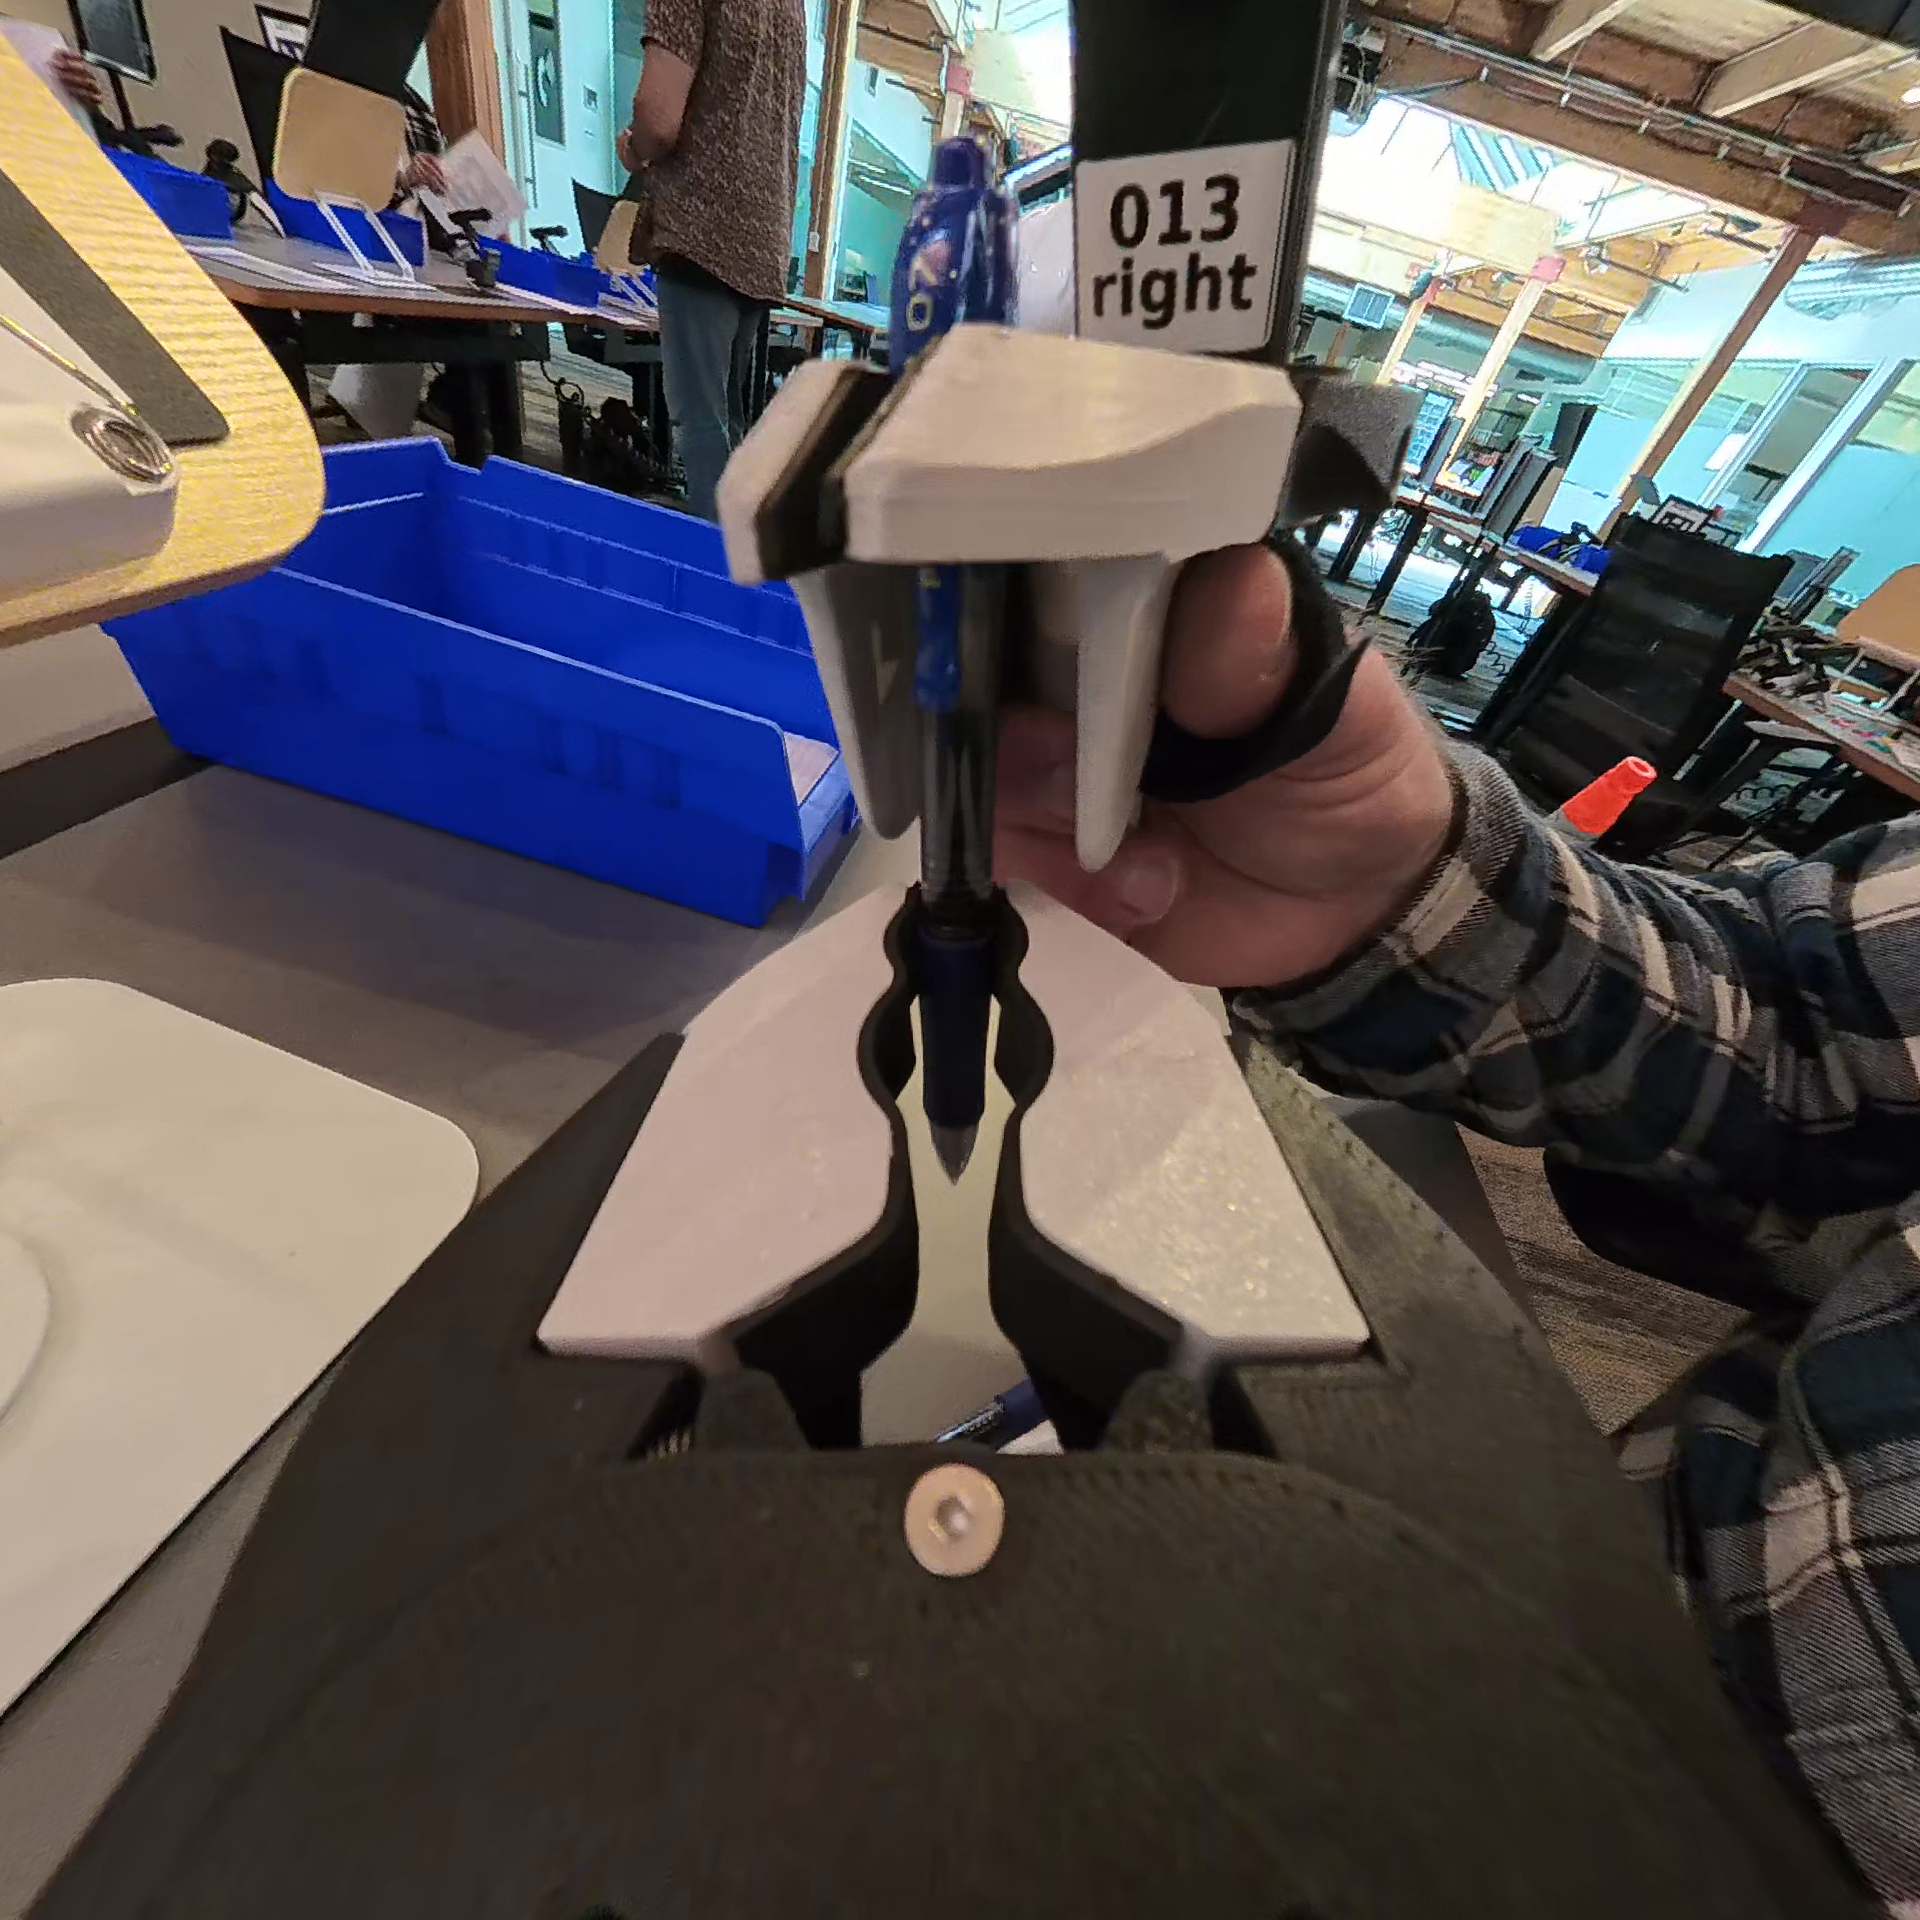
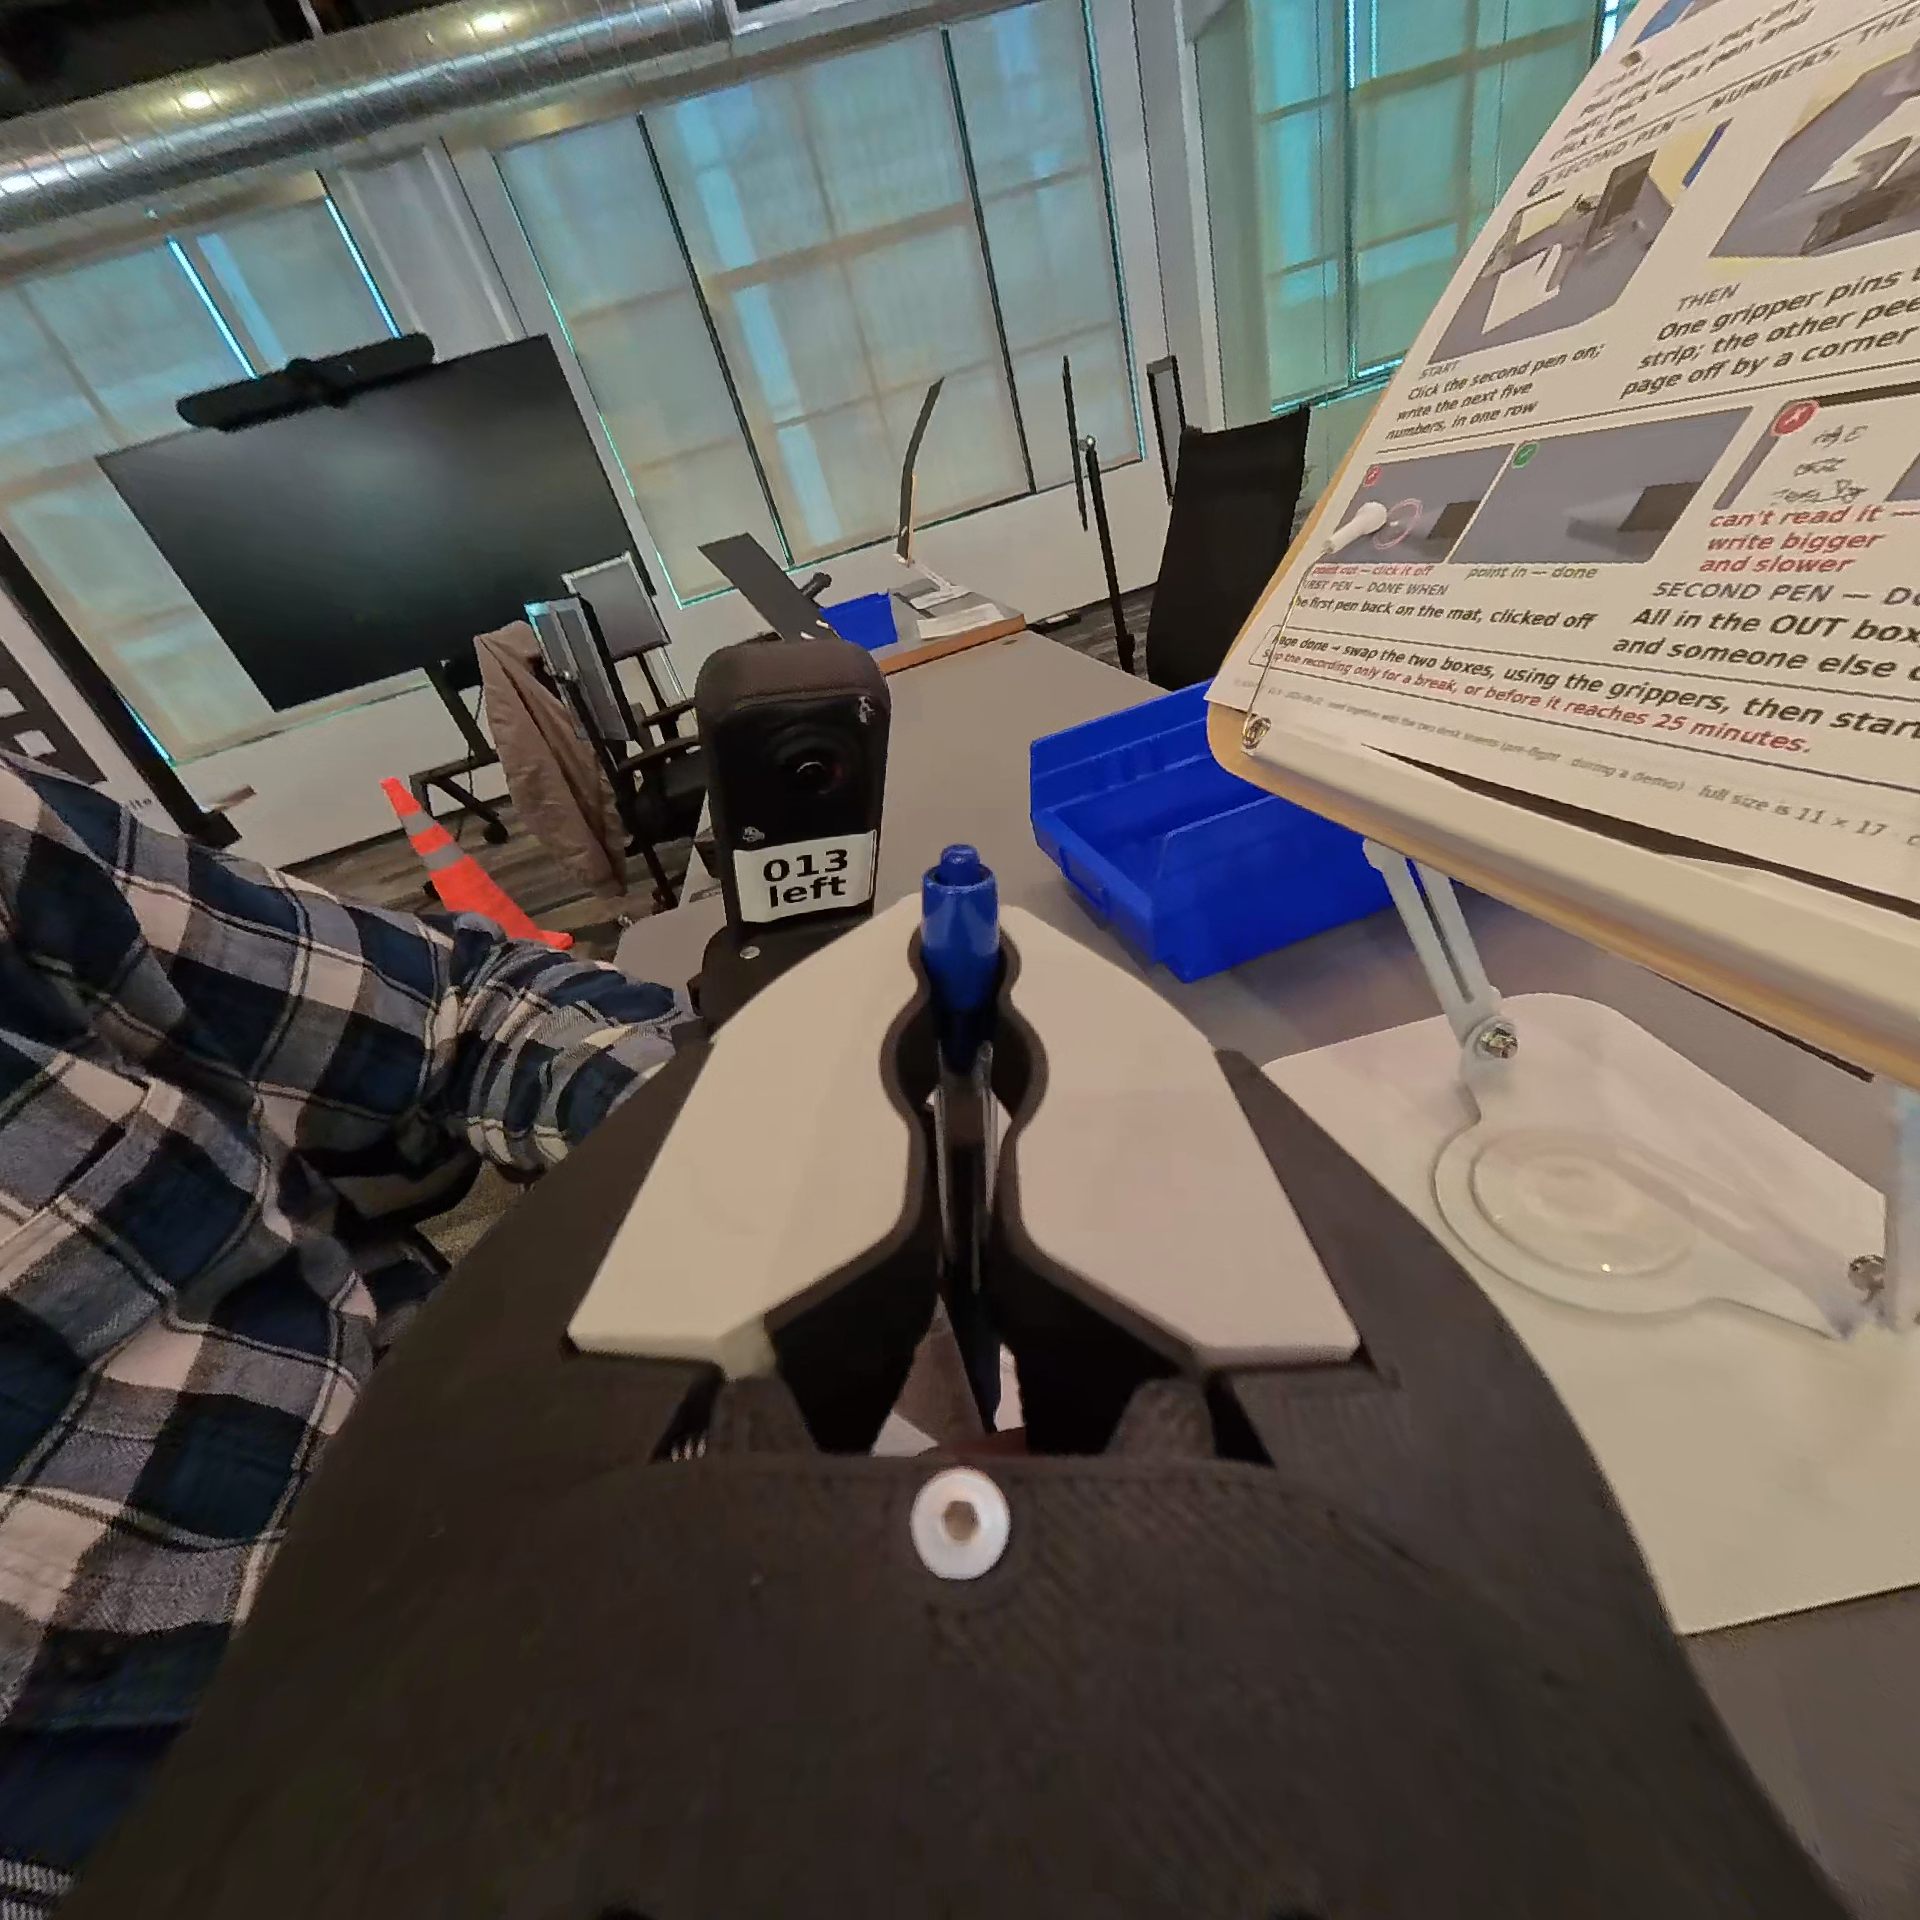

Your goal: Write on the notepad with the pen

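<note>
Both grippers, left (image 1: pixel 954 935) and right (image 2: pixel 961 961), clamp the slim blue plastic pen (image 1: pixel 951 1023); release one before writing.

My left gripper (image 1: pixel 954 914) points forward with its fingers closed on the blue pen (image 1: pixel 951 1039) near its tip; my right gripper (image 1: pixel 831 457) comes down from above, clamped on the same pen's upper barrel; my right hand (image 1: pixel 1278 790), in a plaid sleeve, wraps that gripper's handle.
</note>
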Demonstrator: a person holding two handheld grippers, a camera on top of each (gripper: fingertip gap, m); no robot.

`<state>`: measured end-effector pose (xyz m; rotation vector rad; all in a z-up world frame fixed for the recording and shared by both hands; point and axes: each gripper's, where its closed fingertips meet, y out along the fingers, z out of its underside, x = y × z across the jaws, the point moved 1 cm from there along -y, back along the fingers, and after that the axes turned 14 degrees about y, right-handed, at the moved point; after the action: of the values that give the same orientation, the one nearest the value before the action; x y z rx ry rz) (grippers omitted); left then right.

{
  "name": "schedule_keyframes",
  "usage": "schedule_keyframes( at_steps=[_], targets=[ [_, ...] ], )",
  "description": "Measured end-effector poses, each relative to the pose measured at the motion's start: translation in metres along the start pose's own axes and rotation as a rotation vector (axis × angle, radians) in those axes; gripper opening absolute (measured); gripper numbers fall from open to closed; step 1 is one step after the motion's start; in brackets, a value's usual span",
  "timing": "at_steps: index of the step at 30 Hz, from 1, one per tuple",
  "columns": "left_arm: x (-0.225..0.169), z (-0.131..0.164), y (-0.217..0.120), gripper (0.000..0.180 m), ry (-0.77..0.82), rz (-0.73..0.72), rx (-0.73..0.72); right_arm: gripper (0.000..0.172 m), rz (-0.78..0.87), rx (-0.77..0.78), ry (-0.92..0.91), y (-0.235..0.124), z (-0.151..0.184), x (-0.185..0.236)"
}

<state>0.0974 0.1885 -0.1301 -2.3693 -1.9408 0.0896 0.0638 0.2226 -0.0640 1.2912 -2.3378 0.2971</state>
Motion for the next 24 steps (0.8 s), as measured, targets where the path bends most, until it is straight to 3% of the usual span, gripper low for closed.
schedule_keyframes(
  at_steps=[6,12,18,21,24],
  targets=[
    [0.001,0.001,-0.002,0.011,0.005,0.029,0.011,0.005,0.007,0.012,0.009,0.000,0.000,-0.002],
    [-0.002,0.003,-0.008,0.026,-0.004,0.109,0.042,0.005,-0.025,-0.007,0.030,-0.003,-0.007,-0.003],
    [-0.011,0.007,-0.003,0.014,0.005,0.186,0.071,0.005,-0.049,0.007,0.015,0.001,-0.003,0.005],
    [-0.011,0.018,-0.009,0.038,0.005,0.207,0.134,0.005,-0.045,-0.017,-0.003,-0.002,-0.005,0.007],
    [-0.015,0.045,-0.029,0.064,0.027,0.271,0.296,0.005,-0.038,-0.024,-0.007,-0.005,-0.004,0.006]
  ],
)
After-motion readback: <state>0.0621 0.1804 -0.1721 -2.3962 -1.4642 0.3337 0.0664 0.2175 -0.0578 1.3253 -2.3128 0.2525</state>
